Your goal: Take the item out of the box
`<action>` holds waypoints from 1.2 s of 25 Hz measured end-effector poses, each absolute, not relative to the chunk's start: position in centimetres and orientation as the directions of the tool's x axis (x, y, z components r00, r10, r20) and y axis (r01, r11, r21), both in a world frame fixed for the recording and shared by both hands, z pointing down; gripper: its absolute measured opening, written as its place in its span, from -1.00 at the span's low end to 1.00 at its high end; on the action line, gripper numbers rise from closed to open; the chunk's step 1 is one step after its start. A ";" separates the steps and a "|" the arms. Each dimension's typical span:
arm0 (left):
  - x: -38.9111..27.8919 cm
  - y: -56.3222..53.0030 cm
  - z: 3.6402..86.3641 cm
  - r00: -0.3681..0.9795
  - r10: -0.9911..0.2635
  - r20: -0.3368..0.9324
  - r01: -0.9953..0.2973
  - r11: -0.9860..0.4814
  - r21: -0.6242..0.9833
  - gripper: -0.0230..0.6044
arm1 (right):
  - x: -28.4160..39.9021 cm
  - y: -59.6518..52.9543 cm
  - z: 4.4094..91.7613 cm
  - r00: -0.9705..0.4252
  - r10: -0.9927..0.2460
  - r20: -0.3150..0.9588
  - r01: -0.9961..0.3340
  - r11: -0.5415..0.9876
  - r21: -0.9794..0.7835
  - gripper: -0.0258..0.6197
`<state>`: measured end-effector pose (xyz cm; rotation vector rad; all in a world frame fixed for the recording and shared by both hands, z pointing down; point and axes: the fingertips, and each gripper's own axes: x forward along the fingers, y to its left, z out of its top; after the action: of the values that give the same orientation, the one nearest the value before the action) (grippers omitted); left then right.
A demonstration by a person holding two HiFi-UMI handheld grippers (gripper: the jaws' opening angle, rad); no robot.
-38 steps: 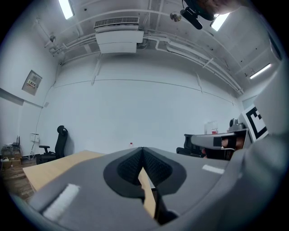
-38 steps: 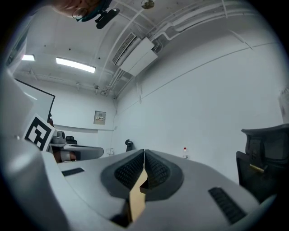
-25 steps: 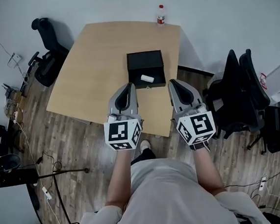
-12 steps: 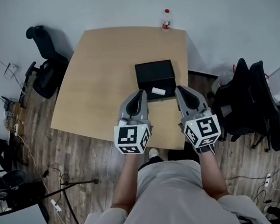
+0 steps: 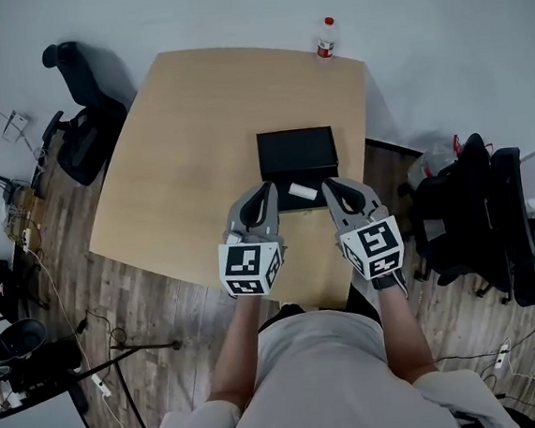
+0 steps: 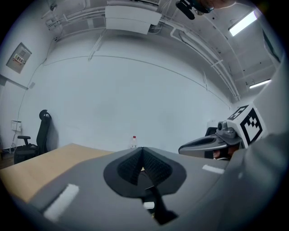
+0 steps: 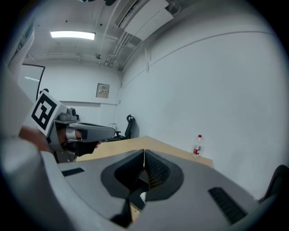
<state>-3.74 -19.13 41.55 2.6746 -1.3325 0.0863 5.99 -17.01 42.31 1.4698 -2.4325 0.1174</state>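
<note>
A black box (image 5: 296,149) lies open on the wooden table (image 5: 185,141), right of its middle. A small white item (image 5: 299,191) rests in the box's near part. My left gripper (image 5: 265,189) hovers at the box's near left corner and my right gripper (image 5: 325,184) at its near right corner, with the item between their tips. In the left gripper view the left gripper (image 6: 142,149) has its pads together with nothing between them. The right gripper (image 7: 144,151) looks the same in its own view. The jaws hide the box in both gripper views.
A water bottle (image 5: 327,37) stands at the table's far right corner, also seen as a bottle (image 6: 133,141) past the left jaws. A black office chair (image 5: 81,132) is left of the table, and more chairs (image 5: 474,207) are on the right. Cables lie on the floor at left.
Both grippers have moved forward and down over the table's near edge, closing in on the box's near corners. Their jaws stayed together.
</note>
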 end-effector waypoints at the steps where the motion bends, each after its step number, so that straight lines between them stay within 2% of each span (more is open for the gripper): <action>1: -3.6 -19.6 42.0 0.602 -0.788 0.127 -0.798 -0.592 0.109 -0.91 | 5.9 -17.6 43.1 -0.445 -0.839 0.313 -0.869 0.489 0.078 -0.88; 5: -2.9 -21.9 43.8 0.597 -0.788 0.151 -0.802 -0.586 0.113 -0.91 | 5.4 -19.6 46.3 -0.497 -0.774 0.391 -0.825 0.562 0.065 -0.88; 16: -2.0 -25.1 47.1 0.587 -0.784 0.203 -0.809 -0.572 0.135 -0.91 | 4.4 -21.5 55.4 -0.525 -0.591 0.613 -0.720 0.692 0.051 -0.88; 30: -3.0 -26.3 49.5 0.565 -0.791 0.235 -0.825 -0.539 0.170 -0.91 | 4.0 -23.2 63.7 -0.486 -0.419 0.767 -0.627 0.778 0.028 -0.88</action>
<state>-3.00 -26.32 49.49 2.5403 -1.3405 0.1884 4.04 -23.15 63.69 0.7755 -2.1527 0.3260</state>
